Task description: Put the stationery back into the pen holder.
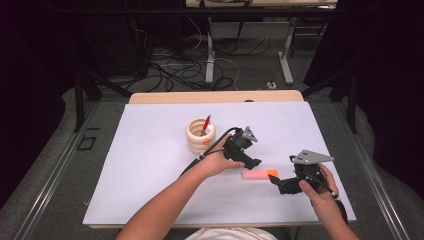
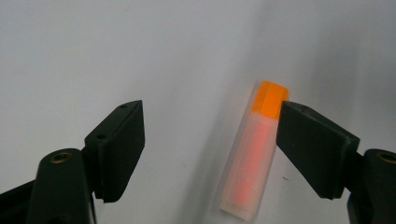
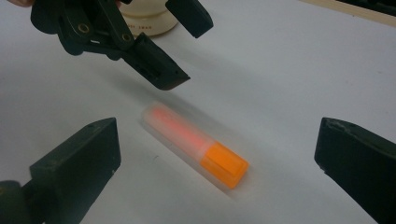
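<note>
Now lowering left gripper (image 2: 211,154), jaws apart, over translucent orange-capped plastic marker (image 2: 252,158) lying flat beneath its right-hand jaw; centring before closing. Right gripper (image 3: 217,177) hovering open nearby.

White mat (image 1: 150,165) evenly lit from above; surroundings beyond mat left dark. Highlighter (image 3: 194,144) slightly blurred, soft shadow cast beside it.

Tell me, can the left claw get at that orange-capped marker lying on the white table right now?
Probably yes. The left claw hangs open just above the marker, which lies flat on the white table with nothing on top of it. The right claw also stands open beside it, not gripping.
</note>
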Demonstrator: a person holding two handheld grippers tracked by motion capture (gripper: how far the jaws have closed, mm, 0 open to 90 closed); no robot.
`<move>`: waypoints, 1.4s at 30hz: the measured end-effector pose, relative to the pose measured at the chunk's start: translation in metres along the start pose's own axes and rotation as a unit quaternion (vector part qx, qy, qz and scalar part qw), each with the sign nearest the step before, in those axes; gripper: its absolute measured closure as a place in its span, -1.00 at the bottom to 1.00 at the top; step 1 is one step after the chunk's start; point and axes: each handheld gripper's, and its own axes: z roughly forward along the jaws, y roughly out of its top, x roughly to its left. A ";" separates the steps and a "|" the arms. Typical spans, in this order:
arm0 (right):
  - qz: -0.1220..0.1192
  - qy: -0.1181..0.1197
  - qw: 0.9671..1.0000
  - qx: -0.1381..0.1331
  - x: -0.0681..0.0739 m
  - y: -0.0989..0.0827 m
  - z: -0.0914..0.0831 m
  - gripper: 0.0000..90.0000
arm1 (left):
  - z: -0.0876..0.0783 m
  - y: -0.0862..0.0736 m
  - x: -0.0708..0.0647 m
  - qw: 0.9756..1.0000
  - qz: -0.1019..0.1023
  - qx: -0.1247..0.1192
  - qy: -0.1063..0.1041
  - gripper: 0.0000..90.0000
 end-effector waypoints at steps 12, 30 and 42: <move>0.012 -0.007 1.000 0.000 -0.001 -0.006 -0.008 -1.00 | 0.025 0.002 -0.009 0.999 0.039 0.033 -0.014 -0.36; 0.021 -0.023 1.000 -0.001 -0.001 -0.014 -0.019 -1.00 | 0.047 0.006 -0.021 0.993 0.083 0.069 -0.039 -0.23; 0.028 -0.027 0.999 0.000 -0.002 -0.018 -0.025 -1.00 | 0.056 0.006 -0.027 0.990 0.095 0.093 -0.053 -0.07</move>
